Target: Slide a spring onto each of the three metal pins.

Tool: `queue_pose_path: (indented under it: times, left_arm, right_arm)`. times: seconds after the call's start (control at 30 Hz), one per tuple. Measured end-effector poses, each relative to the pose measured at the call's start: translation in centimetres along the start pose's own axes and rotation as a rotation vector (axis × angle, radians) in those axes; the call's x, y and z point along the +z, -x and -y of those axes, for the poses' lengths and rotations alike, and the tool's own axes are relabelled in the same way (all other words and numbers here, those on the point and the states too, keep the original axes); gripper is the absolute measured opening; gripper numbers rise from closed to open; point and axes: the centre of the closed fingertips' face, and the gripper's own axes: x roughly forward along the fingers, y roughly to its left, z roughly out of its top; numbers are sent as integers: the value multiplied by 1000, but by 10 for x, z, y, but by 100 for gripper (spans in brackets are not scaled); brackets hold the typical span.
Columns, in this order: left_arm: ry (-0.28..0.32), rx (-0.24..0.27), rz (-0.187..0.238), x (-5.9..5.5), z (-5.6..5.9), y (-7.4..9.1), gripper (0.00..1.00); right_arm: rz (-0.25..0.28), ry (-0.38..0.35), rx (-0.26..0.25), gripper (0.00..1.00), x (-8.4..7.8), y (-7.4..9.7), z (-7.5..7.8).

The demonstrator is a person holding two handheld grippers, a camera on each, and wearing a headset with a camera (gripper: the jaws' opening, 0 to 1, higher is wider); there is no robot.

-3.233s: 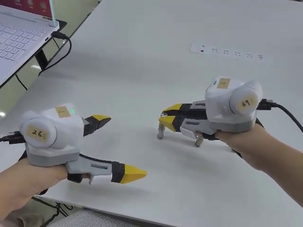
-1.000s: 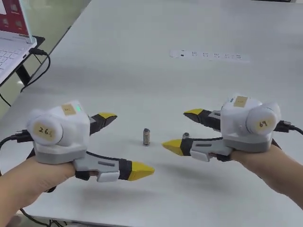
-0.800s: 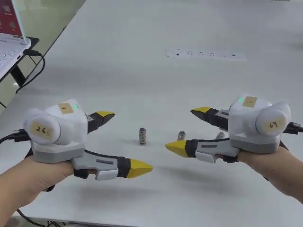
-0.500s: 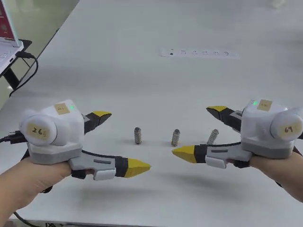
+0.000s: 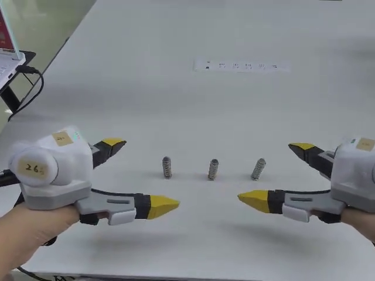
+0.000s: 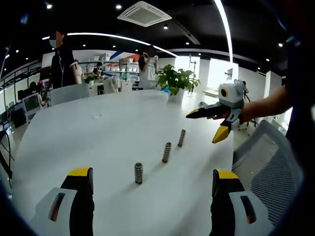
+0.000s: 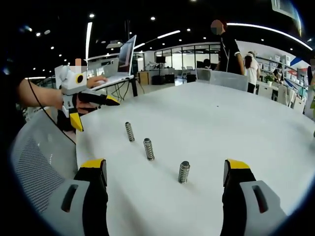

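Note:
Three short metal pins stand upright in a row on the white table, each with a spring around it: left pin (image 5: 167, 167), middle pin (image 5: 213, 169), right pin (image 5: 258, 169). They also appear in the left gripper view (image 6: 138, 173) (image 6: 167, 152) (image 6: 181, 137) and the right gripper view (image 7: 183, 172) (image 7: 148, 148) (image 7: 129, 132). My left gripper (image 5: 140, 173) (image 6: 151, 173) is open and empty, left of the row. To the right of the row, my right gripper (image 5: 273, 172) (image 7: 165, 163) is open and empty as well. Neither gripper touches a pin.
A white power strip (image 5: 241, 66) lies flat at the far middle of the table (image 5: 176, 105). A laptop (image 5: 6, 47) with a black cable (image 5: 29, 88) sits off the left edge. Several people stand beyond the far end (image 7: 227, 44), with a mesh chair (image 6: 268, 162) close by.
The right gripper has drawn back to the right, away from the pins, and the left has shifted slightly left. All three spring-covered pins now stand uncovered between them.

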Motion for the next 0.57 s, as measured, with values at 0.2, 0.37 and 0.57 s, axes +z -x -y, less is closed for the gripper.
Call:
queue_pose_path:
  times: [0.2, 0.37, 0.57]
  left_arm:
    - [15, 3, -12, -6, -4, 9, 98]
    - [40, 1, -42, -11, -8, 17, 98]
    - [81, 9, -129, -26, -9, 25, 98]
  right_arm:
    - [-47, -13, -17, 99, -20, 24, 9]
    - [-60, -45, -28, 99, -28, 39, 14]
    - [-114, -76, -54, 99, -41, 48, 24]
